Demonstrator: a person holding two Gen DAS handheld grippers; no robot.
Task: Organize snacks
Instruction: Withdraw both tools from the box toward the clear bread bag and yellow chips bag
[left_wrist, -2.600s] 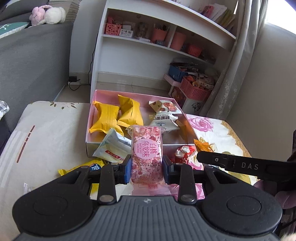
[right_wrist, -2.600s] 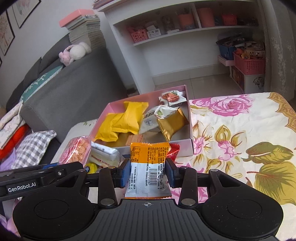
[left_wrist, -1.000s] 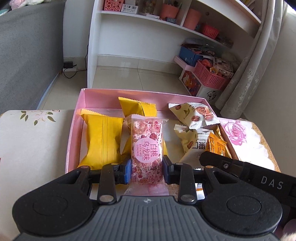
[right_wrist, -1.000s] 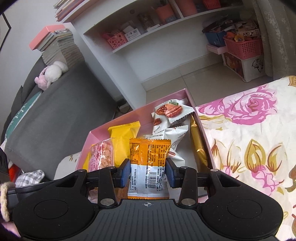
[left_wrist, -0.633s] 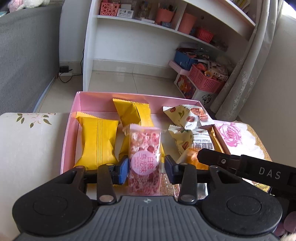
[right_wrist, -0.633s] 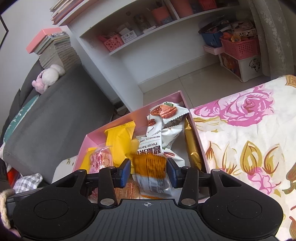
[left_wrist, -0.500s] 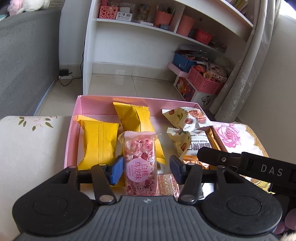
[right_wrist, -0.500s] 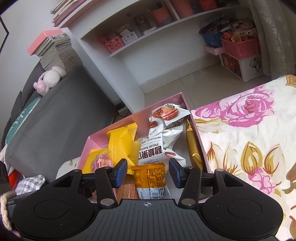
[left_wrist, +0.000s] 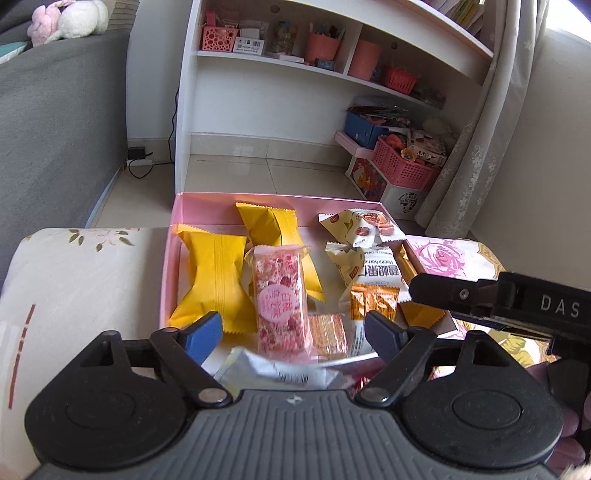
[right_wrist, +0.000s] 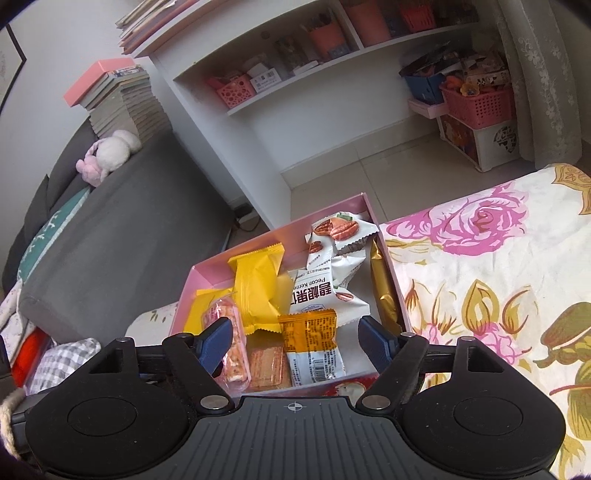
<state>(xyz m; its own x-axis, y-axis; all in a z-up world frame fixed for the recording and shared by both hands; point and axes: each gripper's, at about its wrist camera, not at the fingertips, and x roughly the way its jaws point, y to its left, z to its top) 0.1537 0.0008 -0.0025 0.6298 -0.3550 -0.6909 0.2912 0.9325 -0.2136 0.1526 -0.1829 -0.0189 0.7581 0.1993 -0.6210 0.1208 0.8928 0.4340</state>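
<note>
both packets, clamped a moment ago, now lie loose in the pink box (left_wrist: 168, 258). left gripper (left_wrist: 291, 332): jaws just opened, wide apart, empty; pink nougat packet (left_wrist: 281, 301) lies beyond and between the fingertips, clear of both pads, resting against a yellow packet (left_wrist: 216, 273). right gripper (right_wrist: 295, 338): jaws just opened, empty; orange-and-white packet (right_wrist: 312, 345) lies between its fingertips, touching neither, below the pecan packet (right_wrist: 321, 293).

Both grippers let go. Left gripper (left_wrist: 291, 334) jaws just opened; pink nougat pkt (left_wrist: 281, 297), earlier clamped, now lies in pink box (left_wrist: 168, 266). Right gripper (right_wrist: 295, 339) jaws likewise just opened; orange pkt (right_wrist: 312, 343) dropped into the box, no longer pinched.
</note>
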